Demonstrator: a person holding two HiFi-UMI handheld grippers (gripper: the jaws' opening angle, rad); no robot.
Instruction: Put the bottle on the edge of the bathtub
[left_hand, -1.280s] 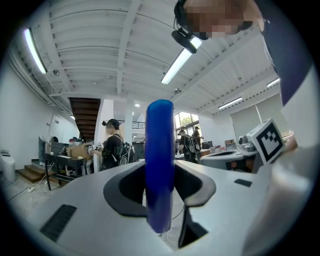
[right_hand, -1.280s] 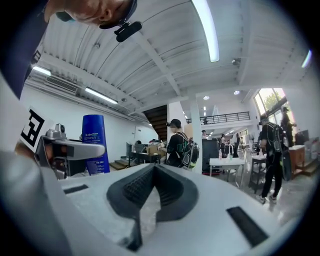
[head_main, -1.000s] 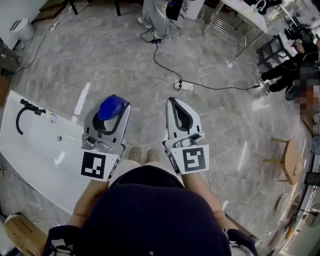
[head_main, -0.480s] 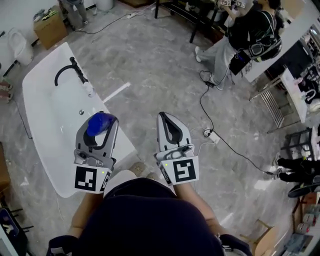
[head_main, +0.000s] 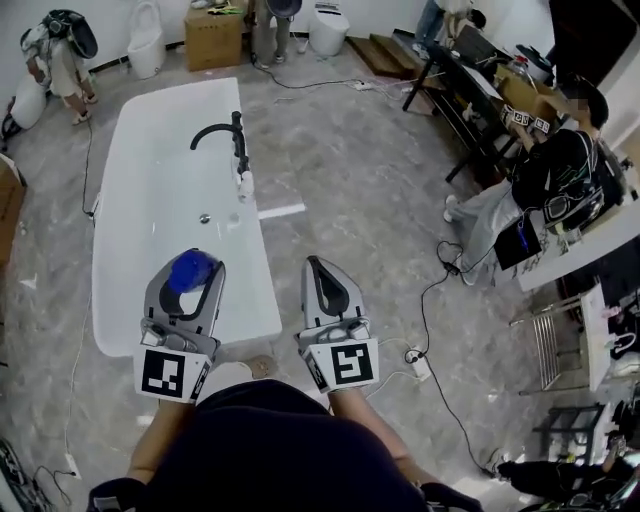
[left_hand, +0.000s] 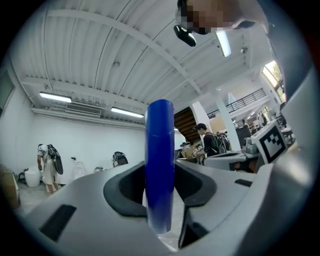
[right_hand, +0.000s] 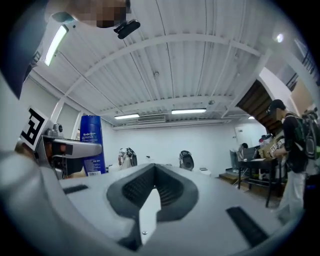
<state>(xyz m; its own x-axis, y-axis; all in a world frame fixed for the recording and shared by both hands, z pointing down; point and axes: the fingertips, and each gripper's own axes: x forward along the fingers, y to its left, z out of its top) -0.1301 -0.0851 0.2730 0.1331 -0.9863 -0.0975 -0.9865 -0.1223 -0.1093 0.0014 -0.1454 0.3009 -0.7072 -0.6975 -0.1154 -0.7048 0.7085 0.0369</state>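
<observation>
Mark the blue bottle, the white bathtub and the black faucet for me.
blue plastic bottle (head_main: 190, 271): head view, its rounded top.
white bathtub (head_main: 263, 288): head view, its right rim.
black curved faucet (head_main: 240, 141): head view, its upright column.

place: test hall/lab | evidence: loose bathtub (head_main: 262, 300), toilet (head_main: 148, 52), floor cable (head_main: 432, 300), desk (head_main: 472, 82)

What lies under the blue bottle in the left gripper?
In the head view, the blue bottle, clamped in the left gripper, hangs over the near end of the white bathtub. The spot directly beneath is covered by bottle and gripper.
</observation>
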